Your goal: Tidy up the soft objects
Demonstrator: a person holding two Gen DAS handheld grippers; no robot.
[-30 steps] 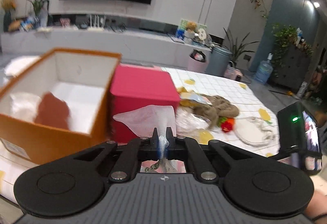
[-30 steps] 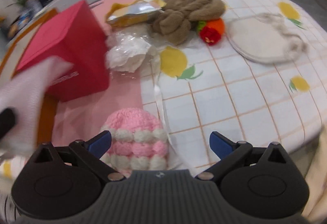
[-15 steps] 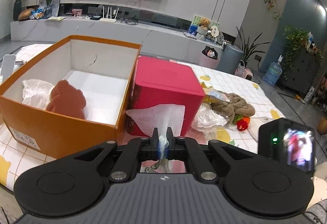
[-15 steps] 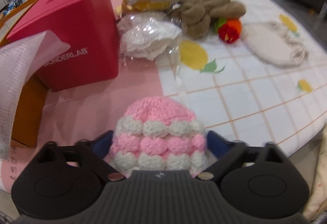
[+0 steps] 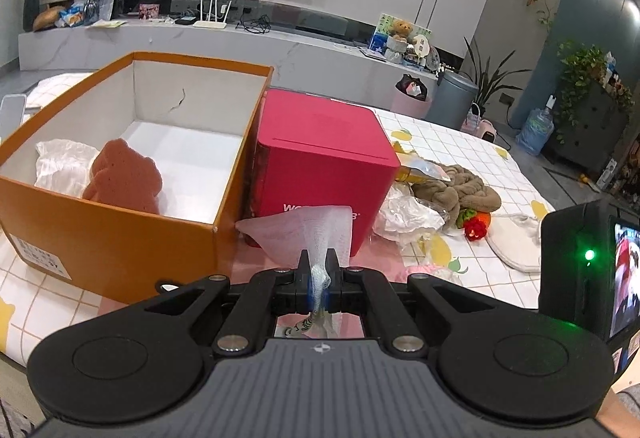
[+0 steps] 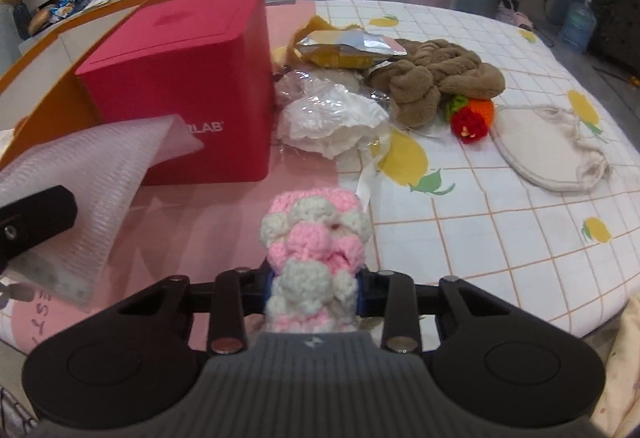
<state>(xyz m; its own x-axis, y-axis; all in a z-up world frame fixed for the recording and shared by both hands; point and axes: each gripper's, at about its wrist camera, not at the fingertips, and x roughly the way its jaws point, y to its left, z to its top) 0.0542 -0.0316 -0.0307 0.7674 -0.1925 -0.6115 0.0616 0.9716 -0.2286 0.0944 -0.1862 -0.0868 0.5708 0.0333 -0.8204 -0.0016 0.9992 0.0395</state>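
- While the left gripper stays out of the pile, its jaws are pinched tight on a thin white mesh sheet, which fans out ahead of the fingertips in front of the red box.
- Right gripper: jaws closing, with the pink-and-white crochet hat squeezed between the blue pads; the hat bulges upward over the pink mat.
- Orange box: open, just left of the red box, touching or nearly so; inside lie a brown sponge and a crumpled white bag at the near left end.
- Pile right of the red box on the checked cloth: crinkled clear plastic, a foil packet, a brown knitted bundle, a red-and-orange knitted piece, and a flat cream pouch farther right.
- From the right wrist view, the mesh sheet hangs at the left edge, partly covering the red box's lettering.
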